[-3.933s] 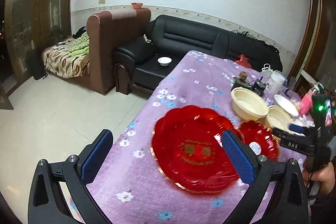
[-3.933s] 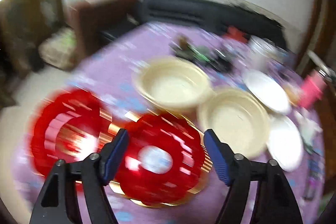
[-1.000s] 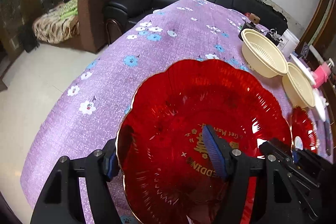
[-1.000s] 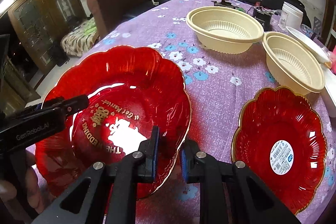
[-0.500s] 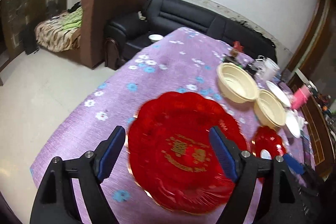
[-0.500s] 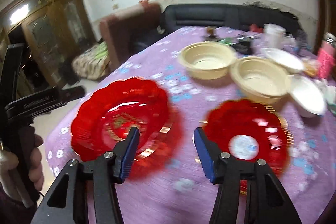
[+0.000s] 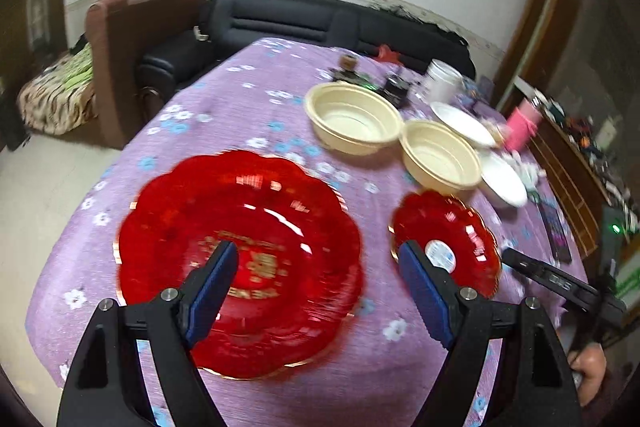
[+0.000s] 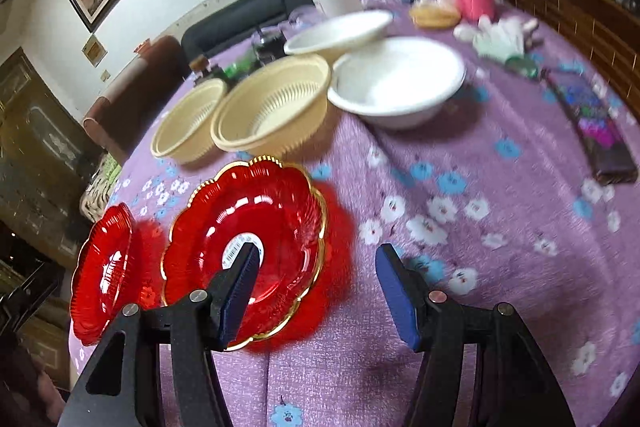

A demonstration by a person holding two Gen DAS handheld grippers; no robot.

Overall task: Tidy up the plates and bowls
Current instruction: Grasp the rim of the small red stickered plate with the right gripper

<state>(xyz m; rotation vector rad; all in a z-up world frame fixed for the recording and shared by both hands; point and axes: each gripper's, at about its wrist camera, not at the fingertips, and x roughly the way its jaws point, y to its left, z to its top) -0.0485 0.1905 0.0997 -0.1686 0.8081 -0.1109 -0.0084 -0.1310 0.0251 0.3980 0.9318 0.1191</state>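
Red scalloped glossy plates [image 7: 240, 259], ribbed cream bowls [image 8: 272, 107], floral tablecloth [image 8: 480, 227]

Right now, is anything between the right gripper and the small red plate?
Nothing visible. The right gripper hangs with jaws opening and empty, the small red plate lying just under its left finger. The big red plate and cream bowls sit off to the sides.

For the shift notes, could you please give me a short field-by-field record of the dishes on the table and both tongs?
large red plate: flat on the purple tablecloth
small red plate: beside it, apart
cream bowls: two, side by side
white bowls: two, past the cream ones
left tongs: open, holding nothing
right tongs: opening, nothing between them
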